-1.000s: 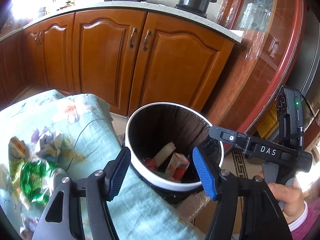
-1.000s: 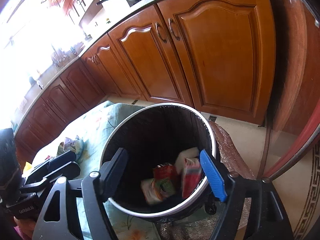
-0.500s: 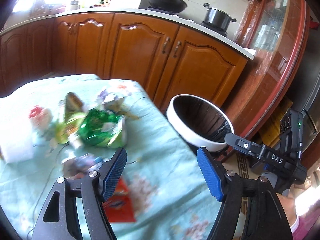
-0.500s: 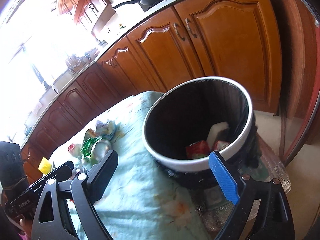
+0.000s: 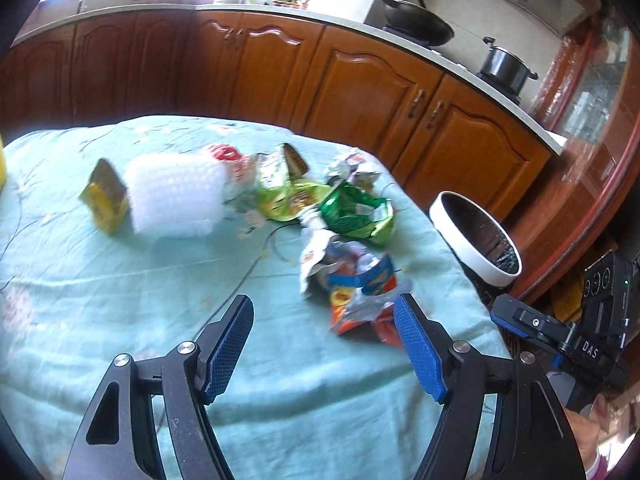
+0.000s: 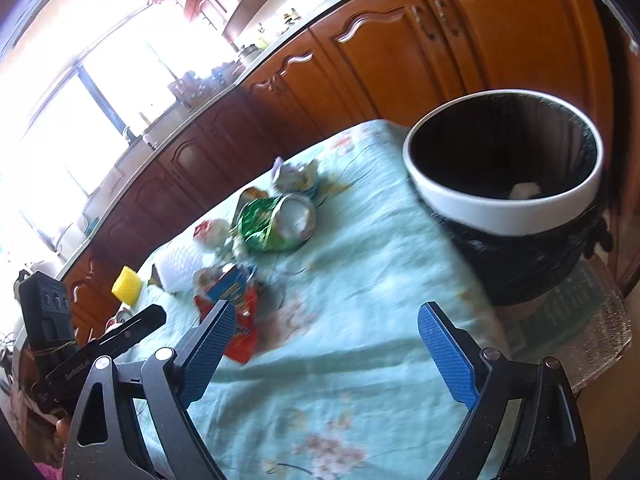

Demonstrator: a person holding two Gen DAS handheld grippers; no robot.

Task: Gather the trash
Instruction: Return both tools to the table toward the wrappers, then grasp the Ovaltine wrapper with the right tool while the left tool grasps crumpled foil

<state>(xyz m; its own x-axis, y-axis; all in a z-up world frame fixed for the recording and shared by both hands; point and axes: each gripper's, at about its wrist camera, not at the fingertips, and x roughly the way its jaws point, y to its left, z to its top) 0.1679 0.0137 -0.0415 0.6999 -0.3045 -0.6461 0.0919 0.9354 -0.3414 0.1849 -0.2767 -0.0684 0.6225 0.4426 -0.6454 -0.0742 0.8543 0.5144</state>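
Observation:
Several pieces of trash lie on a table with a pale green cloth (image 5: 120,300): a green wrapper (image 5: 356,212), a crumpled red and blue snack bag (image 5: 356,292), a white bubble-wrap wad (image 5: 176,196), a yellow packet (image 5: 105,196). The white-rimmed bin (image 5: 476,240) with a black liner stands off the table's right edge; in the right wrist view the bin (image 6: 508,216) holds a white scrap. My left gripper (image 5: 324,348) is open and empty above the cloth, just short of the snack bag. My right gripper (image 6: 332,352) is open and empty over the cloth; the snack bag (image 6: 236,316) lies by its left finger.
Brown kitchen cabinets (image 5: 360,92) run behind the table, with a wok (image 5: 416,26) and a pot (image 5: 506,68) on the counter. A yellow object (image 6: 126,290) sits at the table's far end. A glass-fronted cabinet (image 5: 592,96) stands at the right.
Both grippers have swung left, away from the bin and back over the table. The bin moved from the centre of both views to the right. Both stayed open and empty.

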